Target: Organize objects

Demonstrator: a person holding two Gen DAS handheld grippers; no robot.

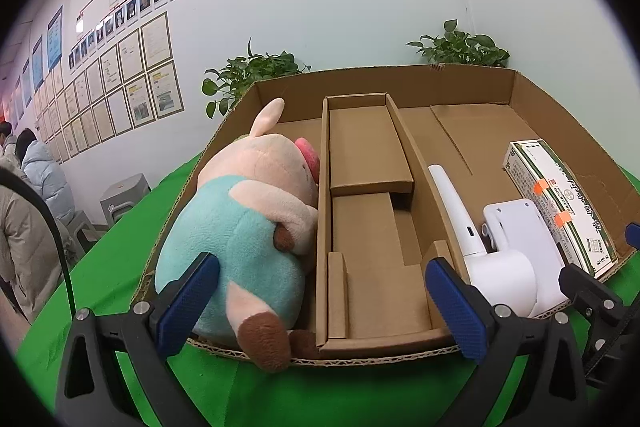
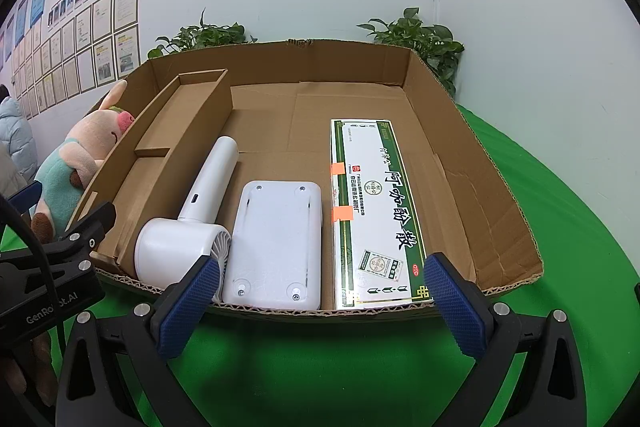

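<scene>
The cardboard tray [image 2: 472, 163] sits on the green tabletop [image 2: 560, 227] just ahead of both tools, already carrying four things. We see the plush pig [image 1: 244, 227] lying in the narrow lane ahead of our left tool [image 1: 320, 307], whose blue pads are spread wide with nothing between them. Beyond the right tool [image 2: 320, 307], also spread and empty, the white handheld fan [image 2: 192, 227], the white flat device [image 2: 276, 247] and the green-and-white medicine box [image 2: 372, 211] lie side by side, long sides close together. The inner cardboard divider [image 1: 360, 227] in the middle holds nothing.

We judge the sorting close to done, with both tools off the load. If any tidying remains, we should come in low over the near rim, keep the pads wide until they flank one item only, and nudge along the tray's length so neighbours are not shoved. The pig's foot overhangs the near edge and may want tucking in.
</scene>
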